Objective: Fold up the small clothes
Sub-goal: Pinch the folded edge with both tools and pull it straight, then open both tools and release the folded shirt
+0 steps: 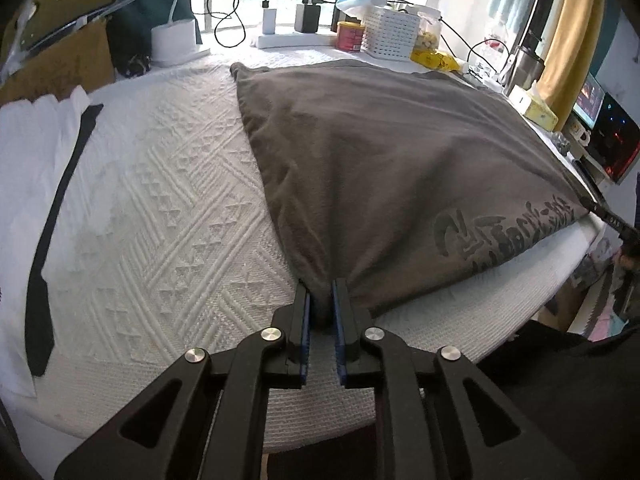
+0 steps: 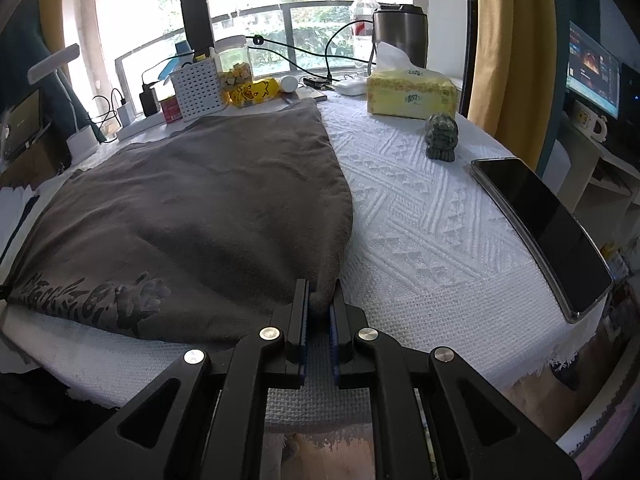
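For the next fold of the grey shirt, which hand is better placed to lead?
Probably neither: both grip a near corner of the grey cotton shirt. The left tool and the right tool each pinch bunched cloth, so they should likely lift together.

Black claw (image 1: 321,294), blue pads, silver screws

Grey garment (image 1: 380,152), darker grey lettering printed along one edge. White worktop cover (image 1: 168,208), raised geometric weave. Yellow tissue box (image 2: 412,94). Black phone (image 2: 544,228).
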The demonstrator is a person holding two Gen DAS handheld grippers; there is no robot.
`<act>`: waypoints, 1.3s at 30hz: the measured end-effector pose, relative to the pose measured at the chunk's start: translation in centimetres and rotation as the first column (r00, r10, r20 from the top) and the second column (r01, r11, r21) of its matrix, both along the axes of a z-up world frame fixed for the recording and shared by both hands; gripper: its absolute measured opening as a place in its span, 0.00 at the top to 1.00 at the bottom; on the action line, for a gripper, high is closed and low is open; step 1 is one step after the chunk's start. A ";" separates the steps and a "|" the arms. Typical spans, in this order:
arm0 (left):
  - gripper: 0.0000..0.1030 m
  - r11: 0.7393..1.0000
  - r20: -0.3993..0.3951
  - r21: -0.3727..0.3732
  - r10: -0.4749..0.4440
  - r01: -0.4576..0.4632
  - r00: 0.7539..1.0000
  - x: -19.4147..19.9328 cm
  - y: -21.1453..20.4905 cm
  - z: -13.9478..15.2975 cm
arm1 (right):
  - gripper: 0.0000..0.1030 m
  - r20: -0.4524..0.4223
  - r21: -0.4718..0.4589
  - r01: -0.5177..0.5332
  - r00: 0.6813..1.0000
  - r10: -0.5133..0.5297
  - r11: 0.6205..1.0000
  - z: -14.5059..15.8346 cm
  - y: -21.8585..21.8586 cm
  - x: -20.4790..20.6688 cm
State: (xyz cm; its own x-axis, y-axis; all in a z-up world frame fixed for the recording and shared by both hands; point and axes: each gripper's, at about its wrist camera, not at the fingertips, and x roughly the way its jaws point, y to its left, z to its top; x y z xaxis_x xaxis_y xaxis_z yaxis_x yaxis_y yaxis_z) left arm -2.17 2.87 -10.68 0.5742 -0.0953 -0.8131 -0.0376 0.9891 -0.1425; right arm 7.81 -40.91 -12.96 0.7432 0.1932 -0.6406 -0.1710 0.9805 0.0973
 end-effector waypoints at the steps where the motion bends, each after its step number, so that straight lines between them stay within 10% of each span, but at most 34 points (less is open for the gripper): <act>1: 0.87 1.000 -0.005 0.000 0.000 0.000 1.000 0.0 0.0 0.0 | 0.91 -0.002 0.002 0.002 1.000 -0.002 1.000 0.0 0.0 0.0; 7: 0.81 0.999 -0.048 0.033 -0.007 0.009 0.999 0.6 -0.4 0.4 | 0.91 -0.020 -0.001 0.007 1.000 -0.007 1.000 0.2 0.0 0.2; 12: 0.47 0.999 -0.067 0.039 0.008 -0.005 0.998 1.0 0.8 0.2 | 0.91 -0.024 0.022 -0.006 1.000 0.006 1.000 0.3 -0.2 0.3; 18: 0.46 0.998 -0.014 0.025 0.050 -0.050 0.999 0.9 1.8 1.4 | 0.86 -0.022 0.029 -0.009 1.000 0.009 1.000 1.1 -0.3 0.8; 22: 0.37 0.995 0.063 0.027 0.096 -0.098 0.993 2.2 2.6 3.0 | 0.38 0.012 0.045 0.003 1.000 -0.003 0.999 2.0 -0.6 1.4; 39: 0.36 1.000 0.262 -0.021 0.027 -0.022 0.965 10.0 2.1 5.6 | 0.30 -0.058 0.079 0.147 0.988 -0.143 0.986 2.8 0.9 0.6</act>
